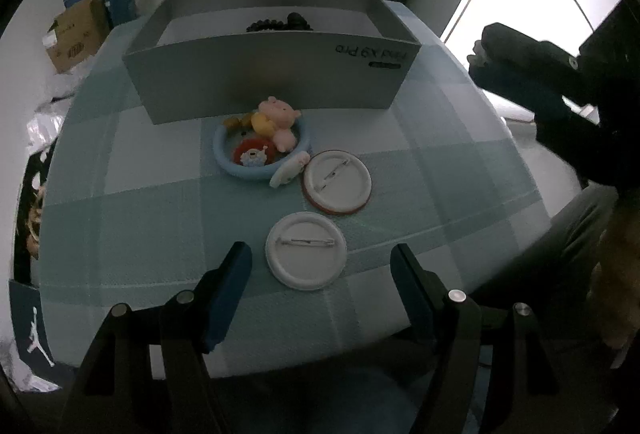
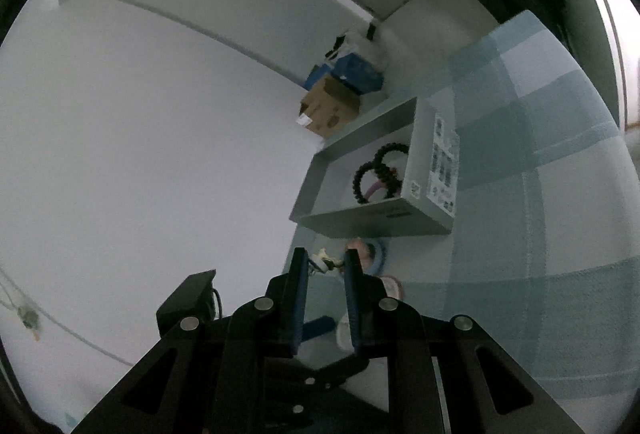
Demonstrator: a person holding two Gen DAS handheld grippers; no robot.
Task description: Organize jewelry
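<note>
Only the right view shows bead bracelets [image 2: 378,174] inside the grey box [image 2: 424,154]; right tool [image 2: 326,268] clamps a small charm [image 2: 323,261]. Left tool [image 1: 320,262] gapes, empty, over the checked tabletop [image 1: 460,170].

Left tongs [image 1: 320,266]: jaws spread wide, nothing between them, tilted steeply downward. Right tongs [image 2: 326,262]: jaws drawn close, clamped on a small pale item [image 2: 325,261] at the fingertips, rolled sideways, pointing slightly downward.

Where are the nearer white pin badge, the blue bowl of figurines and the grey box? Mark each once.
White pin badge [image 1: 306,251], left wrist view, on its pin bar.
Blue bowl [image 1: 221,154], left wrist view, on its left rim.
Grey box [image 1: 256,74], left wrist view, on its near wall.
</note>
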